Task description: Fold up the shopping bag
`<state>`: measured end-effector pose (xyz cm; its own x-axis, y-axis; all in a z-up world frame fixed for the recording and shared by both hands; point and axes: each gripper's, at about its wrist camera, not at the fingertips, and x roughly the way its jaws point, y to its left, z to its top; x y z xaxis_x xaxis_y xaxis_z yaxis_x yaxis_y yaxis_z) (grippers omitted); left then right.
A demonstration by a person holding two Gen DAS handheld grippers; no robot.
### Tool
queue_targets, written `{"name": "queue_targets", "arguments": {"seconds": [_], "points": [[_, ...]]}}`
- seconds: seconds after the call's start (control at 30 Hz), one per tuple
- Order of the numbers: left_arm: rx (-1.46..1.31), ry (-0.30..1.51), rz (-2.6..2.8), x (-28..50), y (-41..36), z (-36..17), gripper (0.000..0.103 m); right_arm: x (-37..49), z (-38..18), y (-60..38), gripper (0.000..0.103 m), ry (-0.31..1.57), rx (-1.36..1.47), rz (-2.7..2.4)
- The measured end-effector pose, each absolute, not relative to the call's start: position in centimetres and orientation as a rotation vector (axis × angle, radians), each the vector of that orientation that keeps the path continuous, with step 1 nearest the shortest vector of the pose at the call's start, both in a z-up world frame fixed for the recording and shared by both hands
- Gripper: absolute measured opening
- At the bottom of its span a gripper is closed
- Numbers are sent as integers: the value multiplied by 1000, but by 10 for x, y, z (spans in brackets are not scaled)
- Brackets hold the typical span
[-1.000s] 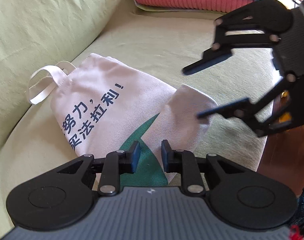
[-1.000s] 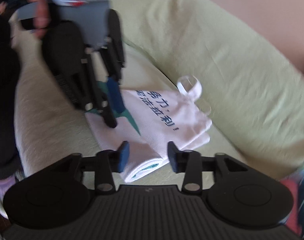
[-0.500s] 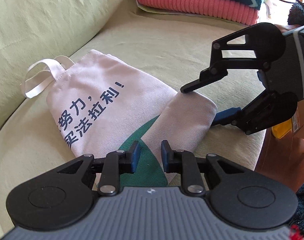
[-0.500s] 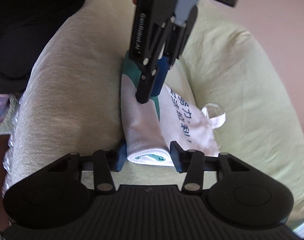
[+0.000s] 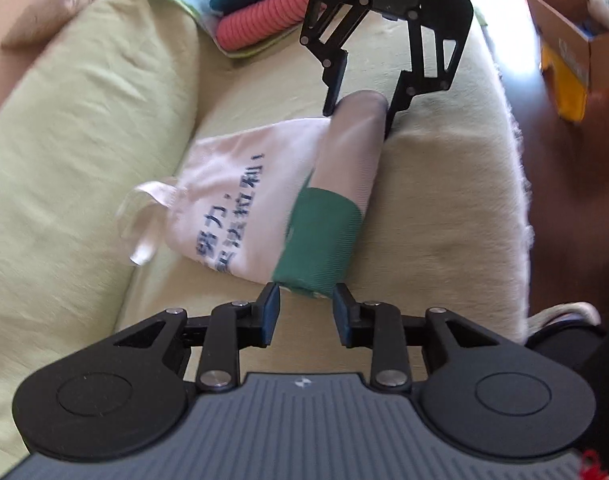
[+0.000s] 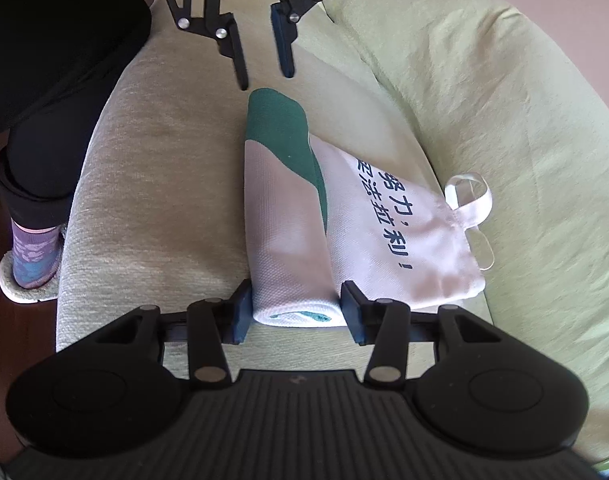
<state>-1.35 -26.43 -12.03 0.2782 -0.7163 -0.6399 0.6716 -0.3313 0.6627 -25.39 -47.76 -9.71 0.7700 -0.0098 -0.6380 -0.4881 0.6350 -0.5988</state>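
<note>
A pale green sofa (image 5: 444, 208) filled the scene, its back cushion (image 5: 76, 128) rising on the left. At the far end lay folded towels (image 5: 260, 20), coral below teal. On the right, a cardboard box (image 5: 576, 40) stood on dark wood floor (image 5: 576, 220). A person's dark-clad leg (image 6: 44, 120) and patterned sock (image 6: 34, 258) in a slipper showed beside the sofa.

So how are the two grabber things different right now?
The right gripper clamps the white end of the rolled shopping bag. The left gripper holds nothing, and its jaws are opening just short of the roll's green end. Both are black with blue pads and face each other along the roll.
</note>
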Motion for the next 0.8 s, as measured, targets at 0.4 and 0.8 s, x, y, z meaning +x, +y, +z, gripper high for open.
{"name": "queue_targets", "arguments": {"seconds": [0.4,0.8], "points": [[1377,-141,-1508,4,-281,-142,46,-245,-94,-485,44,670,-773,302],[1176,251,-1671,41,-302,-114,44,-239,-87,-495,41,674,-552,218]]}}
